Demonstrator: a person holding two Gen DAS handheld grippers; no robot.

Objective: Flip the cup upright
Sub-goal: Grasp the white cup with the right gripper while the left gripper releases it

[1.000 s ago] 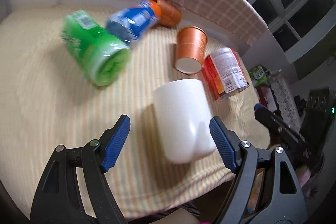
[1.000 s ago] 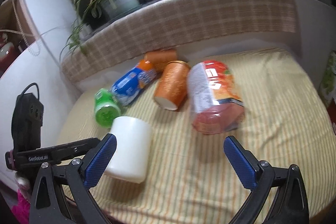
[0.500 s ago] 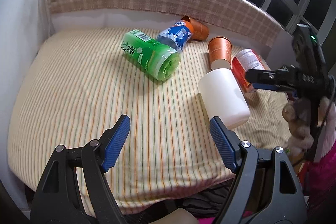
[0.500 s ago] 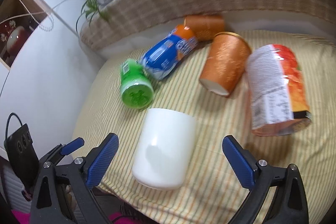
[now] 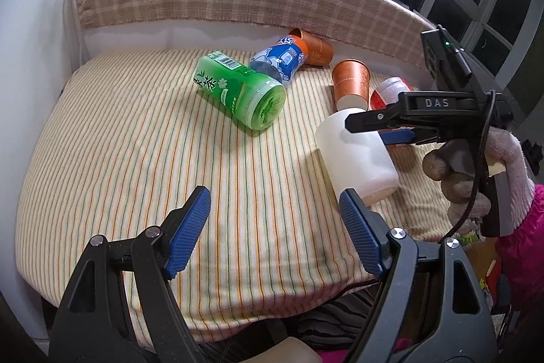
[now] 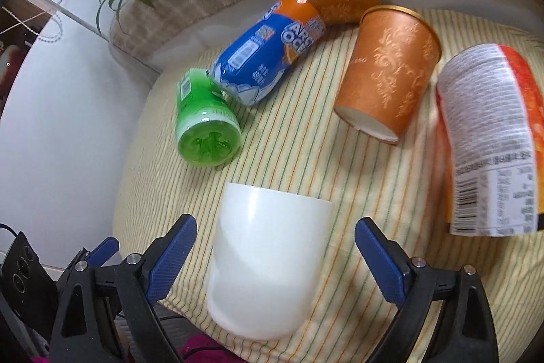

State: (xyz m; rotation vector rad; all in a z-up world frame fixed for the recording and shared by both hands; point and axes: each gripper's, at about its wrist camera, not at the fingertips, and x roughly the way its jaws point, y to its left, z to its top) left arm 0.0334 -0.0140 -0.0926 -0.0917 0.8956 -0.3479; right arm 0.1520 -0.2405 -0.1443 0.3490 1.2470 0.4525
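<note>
**Ana:** Striped yellow cloth covers the desk [image 5: 136, 142] in the left wrist view, with a checked blanket along the back and dark windows beyond. How far along is the task?

**Ben:** Not far, by my judgement. The white cup [image 5: 357, 155] lies on its side near the desk's front right edge, so nothing is flipped yet. The left gripper [image 5: 275, 233] hovers in front of the desk with its blue fingers [image 5: 188, 227] spread wide, holding nothing. The cup sits just beyond its right finger, not between the two.

**Ana:** Which way does the cup point?

**Ben:** Its long axis runs from back-left to front-right. The end nearest the camera looks flat and closed, so I take it for the base, though I cannot be sure. The right gripper [image 5: 391, 128], held by a gloved hand [image 5: 476, 172], reaches in from the right, with one arm crossing above the cup.

**Ana:** And the right wrist view?

**Ben:** The cup [image 6: 268, 267] fills the lower centre, lying lengthwise away from the camera, directly between the right gripper's [image 6: 275, 257] fingers. Those fingers stand wide apart, clear of the cup on both sides. Behind it lie a green bottle [image 6: 204, 125], a blue bottle [image 6: 268, 50], two orange paper cups [image 6: 387, 73] and a red-labelled can [image 6: 489, 145], all toppled.

**Ana:** So what remains?

**Ben:** Closing on the cup, lifting, turning it upright and setting it down.
</note>
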